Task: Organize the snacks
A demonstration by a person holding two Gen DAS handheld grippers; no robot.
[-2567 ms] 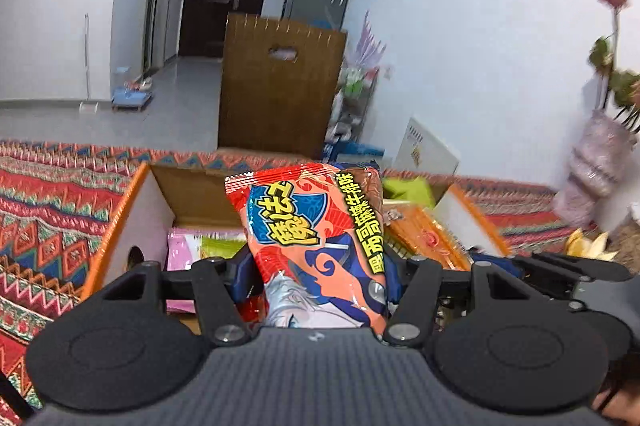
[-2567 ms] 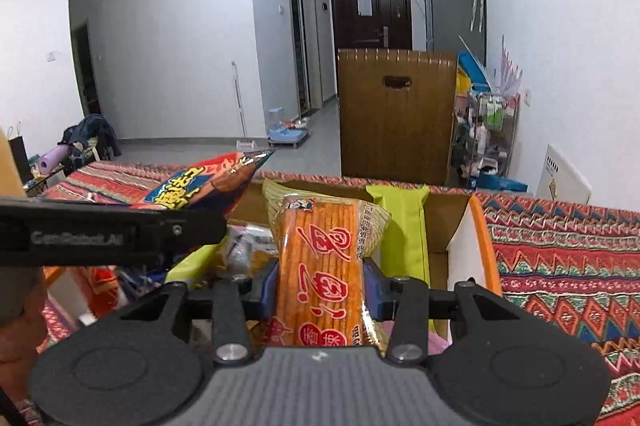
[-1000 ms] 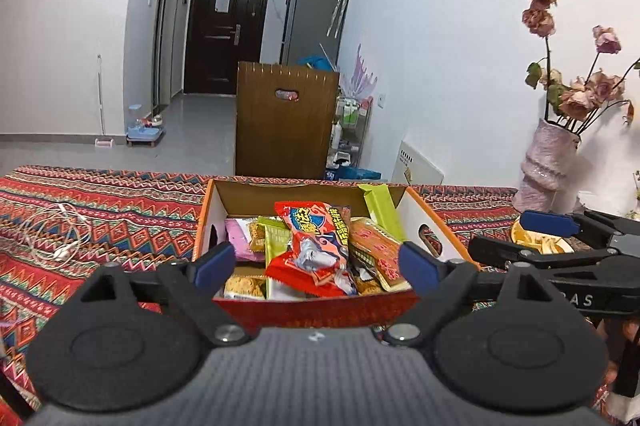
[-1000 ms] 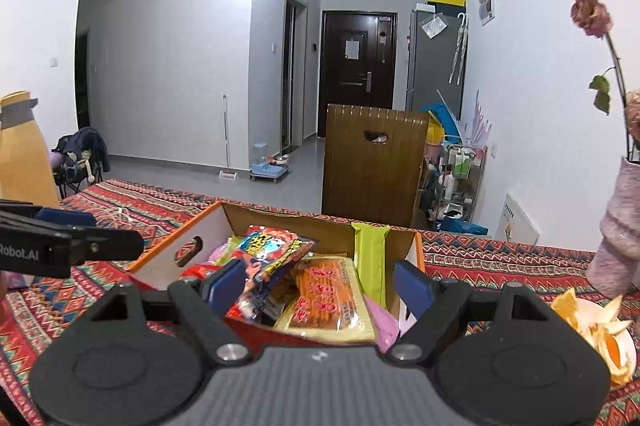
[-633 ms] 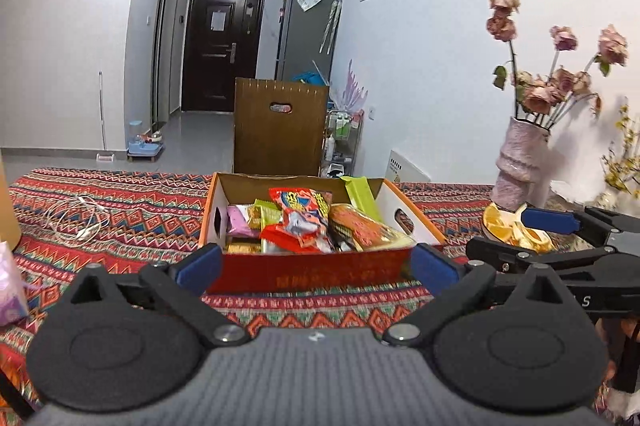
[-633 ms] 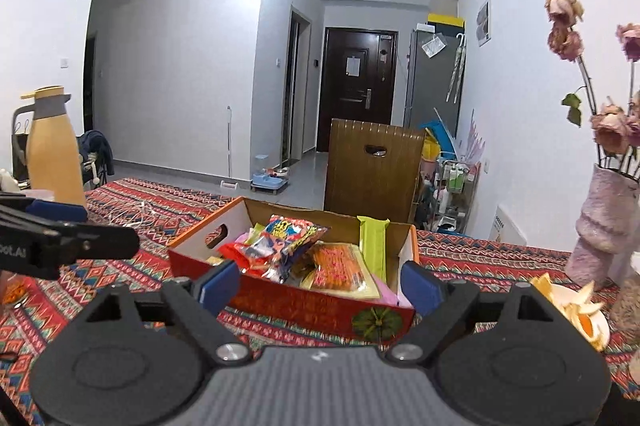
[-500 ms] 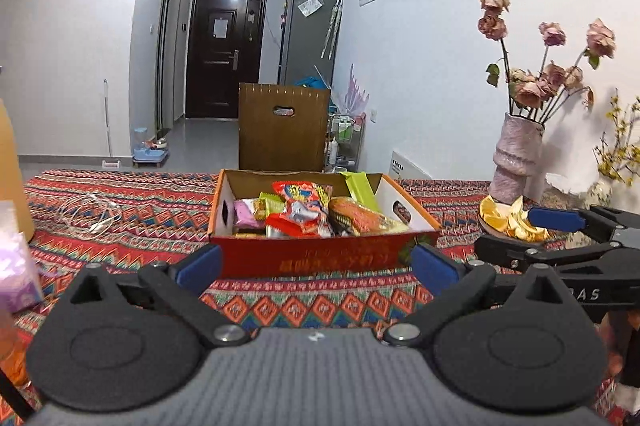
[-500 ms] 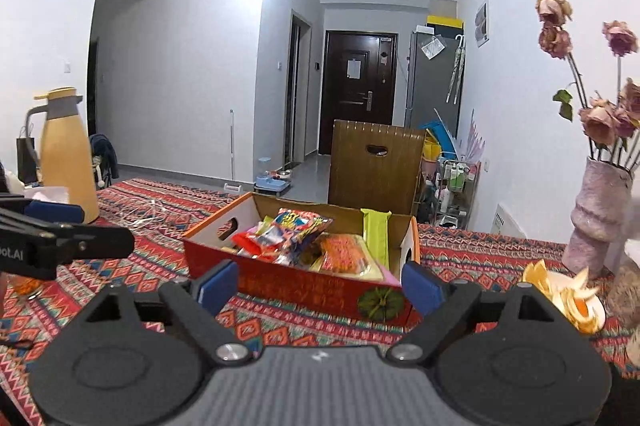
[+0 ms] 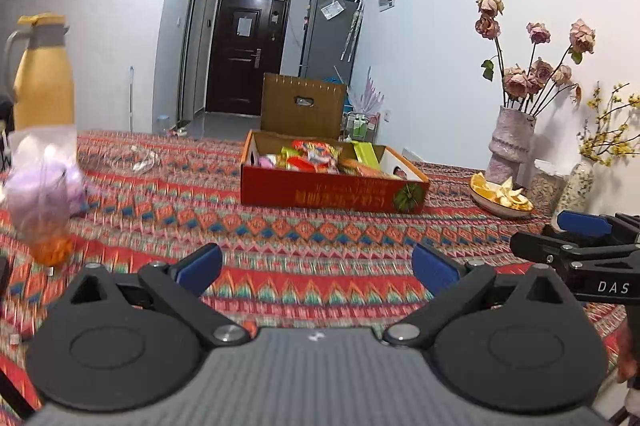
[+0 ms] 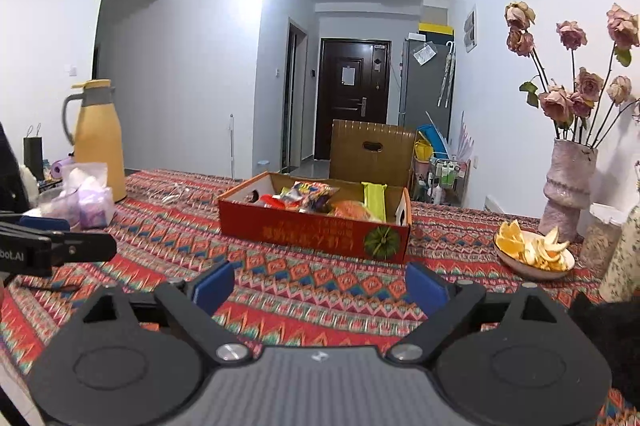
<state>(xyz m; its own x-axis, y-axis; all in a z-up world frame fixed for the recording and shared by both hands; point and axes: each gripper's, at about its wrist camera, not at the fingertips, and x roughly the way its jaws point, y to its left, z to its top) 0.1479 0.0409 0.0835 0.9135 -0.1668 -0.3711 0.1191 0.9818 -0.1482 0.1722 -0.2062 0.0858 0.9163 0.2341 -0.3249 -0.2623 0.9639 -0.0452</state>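
A red cardboard box (image 9: 332, 194) full of colourful snack packets (image 9: 316, 156) stands on the patterned tablecloth, far ahead of both grippers. It also shows in the right wrist view (image 10: 312, 232), with its snack packets (image 10: 312, 196) and a green packet (image 10: 374, 200) upright at its right end. My left gripper (image 9: 316, 268) is open and empty, low over the cloth. My right gripper (image 10: 320, 286) is open and empty too. The right gripper's side shows at the right edge of the left wrist view (image 9: 576, 246).
A yellow thermos jug (image 10: 100, 142) and a tissue pack (image 10: 86, 200) stand at the left. A plate of orange peel (image 10: 534, 250), a pink vase of dried roses (image 10: 568, 186) and jars stand at the right. A plastic bag (image 9: 44, 186) lies left.
Both grippers let go of their snack packets into the box, opened, and have pulled back from the box toward the near side of the table.
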